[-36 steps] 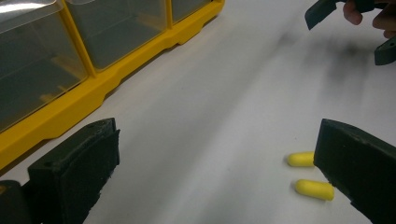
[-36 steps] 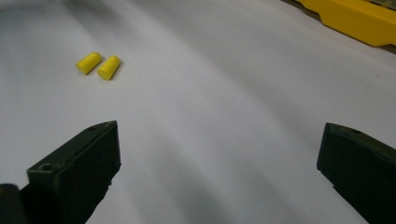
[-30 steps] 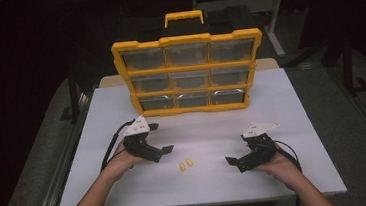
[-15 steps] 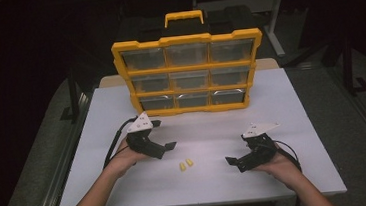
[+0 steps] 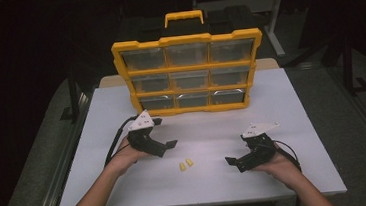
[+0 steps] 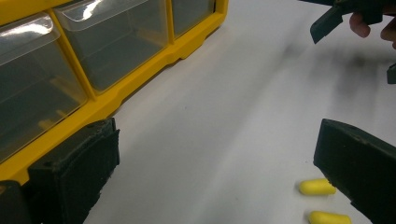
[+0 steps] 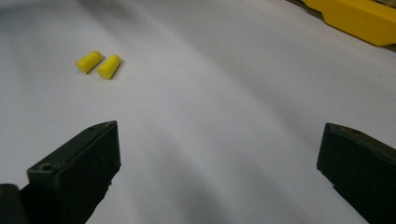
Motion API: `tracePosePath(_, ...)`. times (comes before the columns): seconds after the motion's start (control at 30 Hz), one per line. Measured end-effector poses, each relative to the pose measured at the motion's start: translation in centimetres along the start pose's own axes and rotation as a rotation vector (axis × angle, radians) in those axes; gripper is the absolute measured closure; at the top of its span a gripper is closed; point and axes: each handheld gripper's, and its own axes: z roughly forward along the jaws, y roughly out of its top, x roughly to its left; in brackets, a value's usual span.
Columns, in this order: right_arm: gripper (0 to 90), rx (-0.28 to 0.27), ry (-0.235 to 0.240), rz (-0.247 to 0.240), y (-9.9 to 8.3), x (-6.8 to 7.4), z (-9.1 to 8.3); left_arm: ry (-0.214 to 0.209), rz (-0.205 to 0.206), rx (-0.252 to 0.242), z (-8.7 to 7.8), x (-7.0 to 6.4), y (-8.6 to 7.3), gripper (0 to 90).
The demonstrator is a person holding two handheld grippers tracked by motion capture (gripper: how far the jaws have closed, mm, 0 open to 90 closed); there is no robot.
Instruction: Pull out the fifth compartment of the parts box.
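The work looks to be at its very beginning: two yellow earplugs (image 5: 185, 165) lie side by side on the white table (image 5: 302, 107), and nobody has picked them up yet. I think the step in hand is the approach, and it is the left gripper (image 5: 160, 144) that leads, because the earplugs sit just ahead of its jaws, close beside the right one. The jaws of this gripper stand wide apart and hold nothing; they touch nothing either, as far as I can see. For the next move it should come lower and a little to its right, so that one earplug lies between the jaws, and then close gently, because such a small soft piece may roll away. The right gripper (image 5: 237, 161) rests farther off, its jaws also wide apart and empty, with the earplugs well ahead and to their left. The yellow drawer box (image 5: 189, 74) stands beyond both grippers, with all drawers shut.
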Motion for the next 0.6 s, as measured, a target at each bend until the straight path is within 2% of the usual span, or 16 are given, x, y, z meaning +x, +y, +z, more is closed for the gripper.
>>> tracePosePath(0.3,0.0,-0.004,0.003,0.002,0.1,0.0,0.0,-0.004,0.013,-0.004,1.0,-0.1,0.7,0.0)
tracePosePath(0.6,0.0,-0.005,0.003,0.003,0.0,0.0,0.0,-0.006,0.014,-0.011,1.4,0.0,0.9,0.0)
